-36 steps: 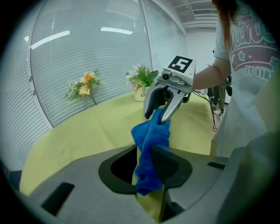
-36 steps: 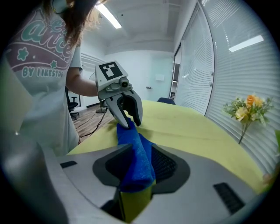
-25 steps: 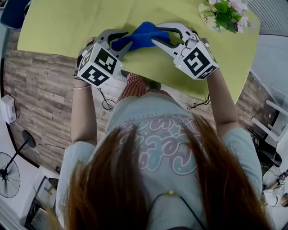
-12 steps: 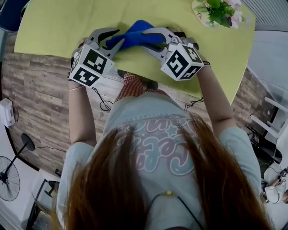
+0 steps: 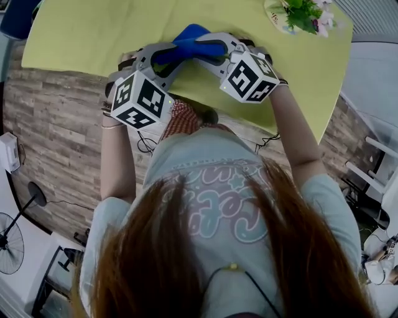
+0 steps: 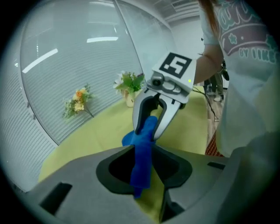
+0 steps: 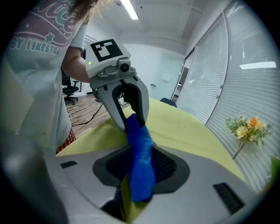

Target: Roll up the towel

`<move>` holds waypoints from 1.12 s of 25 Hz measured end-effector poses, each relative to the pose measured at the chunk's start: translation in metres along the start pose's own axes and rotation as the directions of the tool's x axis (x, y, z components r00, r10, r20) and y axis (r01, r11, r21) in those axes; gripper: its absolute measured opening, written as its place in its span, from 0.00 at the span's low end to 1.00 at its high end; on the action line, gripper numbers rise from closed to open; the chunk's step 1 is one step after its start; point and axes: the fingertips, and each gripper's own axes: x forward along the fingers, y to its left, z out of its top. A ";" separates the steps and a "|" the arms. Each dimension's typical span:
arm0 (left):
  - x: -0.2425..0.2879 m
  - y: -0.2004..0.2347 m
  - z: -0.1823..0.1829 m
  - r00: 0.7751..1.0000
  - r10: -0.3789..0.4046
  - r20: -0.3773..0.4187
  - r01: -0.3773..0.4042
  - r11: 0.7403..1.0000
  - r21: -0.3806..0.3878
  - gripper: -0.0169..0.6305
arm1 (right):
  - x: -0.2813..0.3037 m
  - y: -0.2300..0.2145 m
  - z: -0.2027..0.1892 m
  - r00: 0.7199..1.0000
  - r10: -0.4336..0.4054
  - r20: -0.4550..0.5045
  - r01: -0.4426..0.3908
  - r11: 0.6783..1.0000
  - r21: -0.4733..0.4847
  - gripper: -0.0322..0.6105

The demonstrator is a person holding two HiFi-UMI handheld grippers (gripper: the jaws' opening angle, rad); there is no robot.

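A bunched blue towel (image 5: 191,36) hangs stretched between my two grippers just above the yellow-green table (image 5: 87,37), near its front edge. In the head view my left gripper (image 5: 166,56) grips the towel's left end, and my right gripper (image 5: 204,49) grips its right end; the jaws nearly meet. The left gripper view has the towel (image 6: 142,153) pinched in my left gripper (image 6: 142,168), with the right gripper (image 6: 147,130) facing it. From the right gripper view the towel (image 7: 140,151) sits clamped in my right gripper (image 7: 140,175), opposite the left gripper (image 7: 131,123).
A pot of flowers (image 5: 303,15) stands at the table's far right corner. A loose flower sprig (image 6: 78,100) lies near the window side. The wooden floor (image 5: 56,124) holds cables and a standing fan (image 5: 12,242) at the left.
My left gripper has shifted right, towards the right gripper, and rolled a little. My right gripper shifted left and sank slightly. The towel stays held between them, now more bunched.
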 end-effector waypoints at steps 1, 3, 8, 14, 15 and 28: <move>0.004 -0.004 -0.005 1.000 -0.005 -0.025 0.005 1.000 0.009 0.17 | 0.000 0.000 0.000 1.000 0.001 0.001 -0.001 1.000 0.002 0.26; 0.009 -0.006 -0.012 0.999 0.003 -0.050 -0.002 1.000 0.021 0.17 | 0.000 0.000 0.000 1.000 0.002 0.001 -0.002 1.000 0.004 0.26; 0.014 -0.002 -0.017 0.997 0.037 -0.065 -0.035 0.998 0.044 0.17 | -0.004 0.003 0.004 1.000 0.020 -0.001 -0.020 1.000 -0.006 0.27; 0.014 0.000 -0.017 0.998 0.032 -0.052 -0.030 0.999 0.036 0.17 | -0.010 0.011 -0.006 0.999 -0.002 -0.032 -0.001 0.997 -0.077 0.32; 0.014 0.000 -0.017 0.998 0.028 -0.052 -0.027 0.999 0.035 0.17 | -0.010 0.009 -0.006 1.000 -0.007 -0.030 0.005 0.997 -0.072 0.32; 0.019 0.025 -0.014 0.999 -0.039 -0.017 0.039 0.999 -0.006 0.17 | -0.006 -0.026 -0.008 1.000 0.000 -0.002 0.000 0.998 0.062 0.24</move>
